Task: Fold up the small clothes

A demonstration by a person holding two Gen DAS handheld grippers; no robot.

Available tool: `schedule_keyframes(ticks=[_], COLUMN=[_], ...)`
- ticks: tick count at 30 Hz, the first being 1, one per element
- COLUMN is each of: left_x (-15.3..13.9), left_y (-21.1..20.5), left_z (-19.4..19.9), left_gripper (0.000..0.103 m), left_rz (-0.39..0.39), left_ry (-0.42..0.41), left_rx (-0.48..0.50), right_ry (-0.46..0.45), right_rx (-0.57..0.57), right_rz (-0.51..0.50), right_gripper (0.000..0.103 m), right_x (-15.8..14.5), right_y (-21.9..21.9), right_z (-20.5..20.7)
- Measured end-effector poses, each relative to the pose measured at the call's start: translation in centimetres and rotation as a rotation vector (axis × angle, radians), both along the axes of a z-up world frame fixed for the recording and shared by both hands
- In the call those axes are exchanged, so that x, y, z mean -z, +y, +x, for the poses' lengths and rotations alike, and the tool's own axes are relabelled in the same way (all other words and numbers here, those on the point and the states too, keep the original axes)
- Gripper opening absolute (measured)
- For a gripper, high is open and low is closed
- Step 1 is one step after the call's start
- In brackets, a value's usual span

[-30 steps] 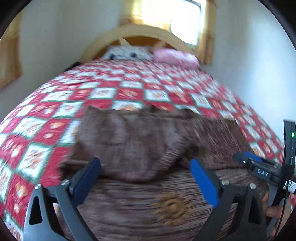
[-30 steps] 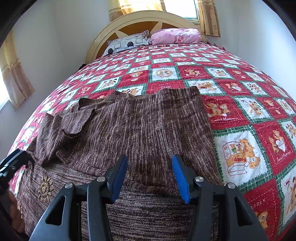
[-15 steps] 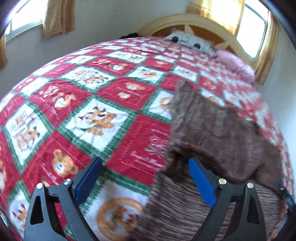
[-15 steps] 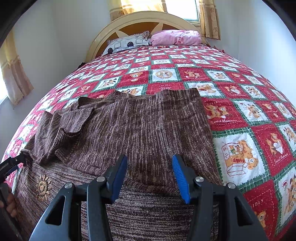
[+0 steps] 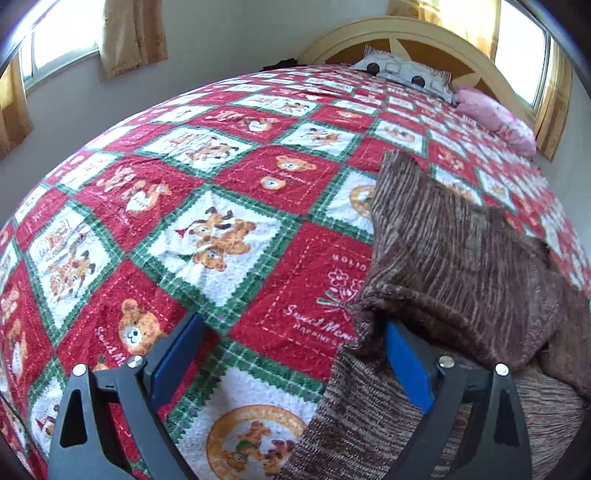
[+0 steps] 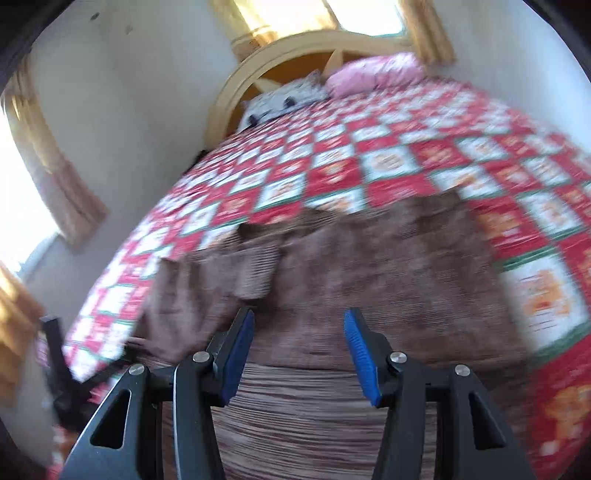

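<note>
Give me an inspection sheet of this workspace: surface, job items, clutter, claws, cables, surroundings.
Surface: bed with red, white and green bear-print quilt, fairly flat.
Job's things: brown knit garment spread on the quilt, one part folded over itself.
Clutter: nothing seen.
Claws: left claw open at the garment's side edge, one pad against the fold; right claw open above the garment, nothing between its pads, view blurred.
Cables: nothing seen.
Surroundings: patterned pillow and pink pillow against a curved headboard; curtained windows; pale walls.
</note>
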State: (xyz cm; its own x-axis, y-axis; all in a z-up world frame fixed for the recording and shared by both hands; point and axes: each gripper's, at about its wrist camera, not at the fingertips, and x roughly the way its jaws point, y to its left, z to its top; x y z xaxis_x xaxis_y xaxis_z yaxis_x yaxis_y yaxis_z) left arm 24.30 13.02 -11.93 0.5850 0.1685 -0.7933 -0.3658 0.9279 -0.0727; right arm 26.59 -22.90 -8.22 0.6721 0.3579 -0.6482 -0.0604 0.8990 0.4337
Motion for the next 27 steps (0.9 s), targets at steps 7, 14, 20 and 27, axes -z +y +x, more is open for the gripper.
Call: schedule_keyframes(ticks=[7,14,20,27], left_x=[-0.1,-0.2,-0.2,-0.2], left_y=[0.9,1.7,1.9,2.0], left_z=[-0.7,-1.4,-1.6,-1.7], left_gripper=[0.098,0.096,0.095,0.095], left_rz=[-0.040,-0.081,-0.079,-0.081], left_ry=[-0.033,-0.072,-0.078,-0.079], left_rx=[-0.033,-0.065,-0.088,-0.091], right_ry=[0.135,0.136,0.080,0.115], right_rx=[-0.070,-0.106,-0.135,-0.139], right_rz=[0.097,-0.109,-0.180,0.007], right_gripper=[0.054,0.013,0.012,0.020], right_x=[1.9,3.3,3.0,4.9], right_y=[6.0,9.5,8.5,5.7], right_z=[5.0,5.4,3.7,3.8])
